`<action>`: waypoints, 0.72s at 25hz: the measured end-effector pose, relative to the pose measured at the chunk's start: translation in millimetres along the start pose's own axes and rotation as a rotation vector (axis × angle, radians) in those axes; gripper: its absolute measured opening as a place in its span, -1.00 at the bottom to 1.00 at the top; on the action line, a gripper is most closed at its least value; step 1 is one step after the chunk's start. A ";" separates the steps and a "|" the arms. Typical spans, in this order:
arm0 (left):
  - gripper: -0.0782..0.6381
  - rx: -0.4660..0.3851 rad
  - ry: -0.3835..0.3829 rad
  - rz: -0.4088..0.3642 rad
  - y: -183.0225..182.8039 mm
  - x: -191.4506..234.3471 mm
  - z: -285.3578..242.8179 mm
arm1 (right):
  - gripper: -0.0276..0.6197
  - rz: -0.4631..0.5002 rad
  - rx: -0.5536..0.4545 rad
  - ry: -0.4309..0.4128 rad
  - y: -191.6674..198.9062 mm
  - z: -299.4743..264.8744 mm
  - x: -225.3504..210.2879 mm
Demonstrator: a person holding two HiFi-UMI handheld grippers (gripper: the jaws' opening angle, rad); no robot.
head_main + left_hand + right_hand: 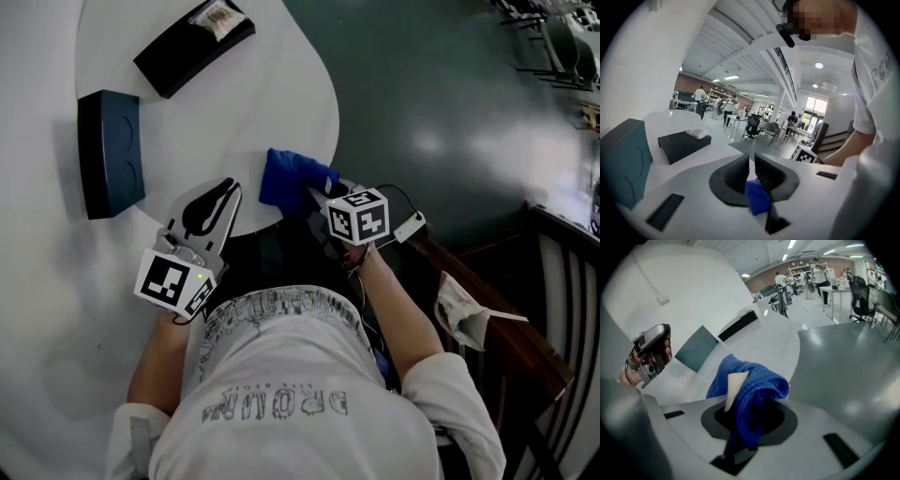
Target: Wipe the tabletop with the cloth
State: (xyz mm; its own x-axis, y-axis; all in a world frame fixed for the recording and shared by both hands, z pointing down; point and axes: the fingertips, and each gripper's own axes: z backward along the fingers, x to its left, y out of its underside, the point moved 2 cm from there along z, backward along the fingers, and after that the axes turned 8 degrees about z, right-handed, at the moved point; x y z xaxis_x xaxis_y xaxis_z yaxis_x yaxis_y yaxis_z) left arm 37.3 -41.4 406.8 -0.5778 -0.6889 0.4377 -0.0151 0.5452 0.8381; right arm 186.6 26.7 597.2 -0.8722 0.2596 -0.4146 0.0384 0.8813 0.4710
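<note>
A blue cloth (289, 176) lies bunched at the near edge of the white round tabletop (262, 103). My right gripper (315, 195) is shut on its near end. In the right gripper view the cloth (757, 380), with a white tag, drapes over the jaws and hides them, so the right gripper (749, 414) shows only its base. My left gripper (218, 195) hovers over the table just left of the cloth, with its ribbed pads (765, 171) nearly touching. A small blue patch shows low between them; what it is stays unclear.
A dark teal box (111, 152) sits on the left of the table and a long black box (194, 45) with a white packet lies at the far side. Dark floor lies beyond the table edge on the right. A wooden railing (497, 328) runs beside my right arm.
</note>
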 end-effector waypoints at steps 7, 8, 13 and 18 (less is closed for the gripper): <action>-0.63 0.024 0.034 -0.011 -1.5 -5.3 -17.1 | -0.65 -0.040 -0.019 0.031 1.9 11.2 -16.5; -0.63 0.024 0.037 -0.012 -2.2 -5.7 -18.5 | -0.65 -0.042 -0.019 0.033 1.9 11.5 -17.3; -0.63 0.023 0.036 -0.016 -6.0 -4.4 -16.8 | -0.65 -0.051 -0.018 0.045 1.2 12.6 -18.7; -0.63 0.009 0.009 -0.021 -10.6 3.3 -5.7 | -0.66 -0.047 -0.024 0.045 -3.7 15.9 -15.8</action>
State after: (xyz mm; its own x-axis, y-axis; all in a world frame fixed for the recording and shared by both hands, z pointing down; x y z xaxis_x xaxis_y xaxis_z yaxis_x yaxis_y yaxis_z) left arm 40.3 -52.2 401.2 -0.5701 -0.7044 0.4230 -0.0347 0.5350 0.8441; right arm 208.0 25.6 589.6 -0.8938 0.1995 -0.4017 -0.0144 0.8824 0.4702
